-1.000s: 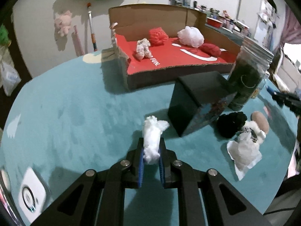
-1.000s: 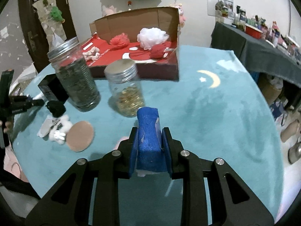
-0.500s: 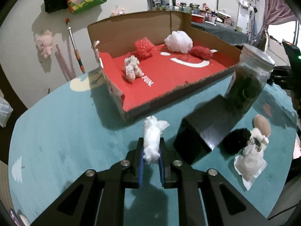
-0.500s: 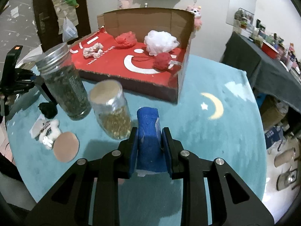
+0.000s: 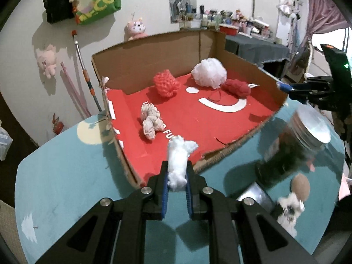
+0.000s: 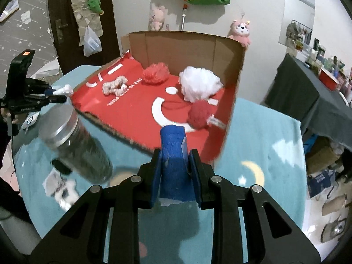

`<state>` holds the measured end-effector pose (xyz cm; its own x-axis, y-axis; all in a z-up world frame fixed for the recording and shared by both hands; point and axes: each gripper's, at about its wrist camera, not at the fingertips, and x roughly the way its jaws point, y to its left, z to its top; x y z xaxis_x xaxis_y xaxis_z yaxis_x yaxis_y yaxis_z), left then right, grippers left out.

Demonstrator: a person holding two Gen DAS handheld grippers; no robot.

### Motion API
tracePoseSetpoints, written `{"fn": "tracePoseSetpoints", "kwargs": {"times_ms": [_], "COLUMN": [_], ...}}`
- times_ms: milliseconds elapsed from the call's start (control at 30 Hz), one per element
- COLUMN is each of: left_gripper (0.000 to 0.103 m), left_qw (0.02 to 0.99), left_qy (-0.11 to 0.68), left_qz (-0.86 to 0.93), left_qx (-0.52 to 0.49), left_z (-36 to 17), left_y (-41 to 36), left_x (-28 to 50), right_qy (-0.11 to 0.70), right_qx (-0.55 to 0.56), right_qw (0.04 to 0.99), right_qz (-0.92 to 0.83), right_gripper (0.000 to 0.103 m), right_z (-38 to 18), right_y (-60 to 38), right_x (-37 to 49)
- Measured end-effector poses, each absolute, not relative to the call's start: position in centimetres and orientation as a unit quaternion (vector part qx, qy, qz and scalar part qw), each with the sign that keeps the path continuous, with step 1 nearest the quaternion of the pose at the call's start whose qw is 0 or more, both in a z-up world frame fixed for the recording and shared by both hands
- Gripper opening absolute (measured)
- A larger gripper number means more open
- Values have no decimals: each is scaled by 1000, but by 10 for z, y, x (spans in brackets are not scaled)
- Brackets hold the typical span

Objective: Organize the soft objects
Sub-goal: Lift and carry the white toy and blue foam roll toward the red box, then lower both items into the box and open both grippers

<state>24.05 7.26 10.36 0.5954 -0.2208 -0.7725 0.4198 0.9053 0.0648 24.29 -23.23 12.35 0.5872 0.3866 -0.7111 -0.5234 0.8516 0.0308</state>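
Note:
My left gripper (image 5: 177,171) is shut on a white fluffy wad (image 5: 178,160) and holds it at the near edge of the red-lined cardboard box (image 5: 224,118). My right gripper (image 6: 175,165) is shut on a blue sponge (image 6: 173,154) at the box's near right corner (image 6: 228,118). Inside the box lie a white mesh puff (image 5: 209,72), a red knitted ball (image 5: 166,84), a dark red ball (image 5: 237,87) and a pale twisted rope toy (image 5: 151,122). The left gripper with its wad also shows in the right wrist view (image 6: 59,93), at the box's left edge.
A lidded glass jar (image 5: 292,151) with dark contents stands right of the box on the teal table (image 5: 66,176). A small plush toy (image 5: 290,209) and a round brown pad (image 5: 301,187) lie near it. A dark side table (image 6: 312,96) stands to the right.
Both grippers have moved forward to the cardboard box with their loads. The box now fills the middle of both views; the jars have slid to the side.

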Motion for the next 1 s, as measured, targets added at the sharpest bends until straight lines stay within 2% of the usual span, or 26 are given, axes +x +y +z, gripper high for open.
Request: {"fn": "tracePoseSetpoints", "kwargs": {"times_ms": [267,1000], "left_gripper": [14,15], "left_qw": [865,844], "left_qy": [466,506], "left_qz": [-142,-114], "left_qx": [120,139], "left_z": [81,51], "left_y": [54,43], "left_x": [276,314], "right_qy": [414,479], "right_qx": [-136,-191], "right_qw": [865,823], "right_qz": [247,237], "right_gripper": [24,24], "right_z": [109,71], "right_y": [-189,-167], "right_x": [285,336]}}
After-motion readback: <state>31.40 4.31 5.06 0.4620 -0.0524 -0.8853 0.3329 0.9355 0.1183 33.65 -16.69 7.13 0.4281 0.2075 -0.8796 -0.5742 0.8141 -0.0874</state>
